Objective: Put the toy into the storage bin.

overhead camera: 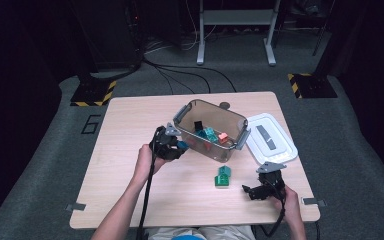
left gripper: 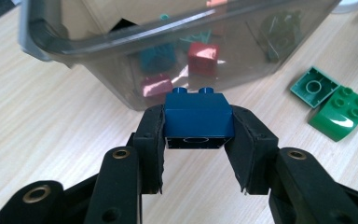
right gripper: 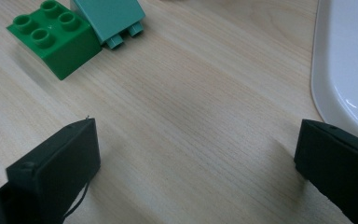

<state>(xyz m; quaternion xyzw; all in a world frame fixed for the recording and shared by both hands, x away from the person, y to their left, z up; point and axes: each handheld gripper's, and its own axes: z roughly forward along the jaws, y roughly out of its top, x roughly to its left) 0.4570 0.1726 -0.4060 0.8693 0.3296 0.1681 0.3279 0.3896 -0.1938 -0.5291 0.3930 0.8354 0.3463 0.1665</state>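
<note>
A: Where is the blue brick [left gripper: 197, 116]?

B: Clamped between the left gripper [left gripper: 198, 140] pads, studs pointing away, held off the table [overhead camera: 130, 150] just outside the near wall of the clear bin [overhead camera: 211, 150].

A: Bin edge?

B: The rim stands above the brick. Red, teal and black bricks lie inside.

A: Open room?

B: Bare wood left of the bin. To the right, two green bricks [overhead camera: 223, 176] lie touching each other.

A: Right gripper [right gripper: 196, 172]?

B: Jaws wide, holding nothing, low over bare wood. The white lid [right gripper: 349, 70] edge is just beside one jaw.
</note>
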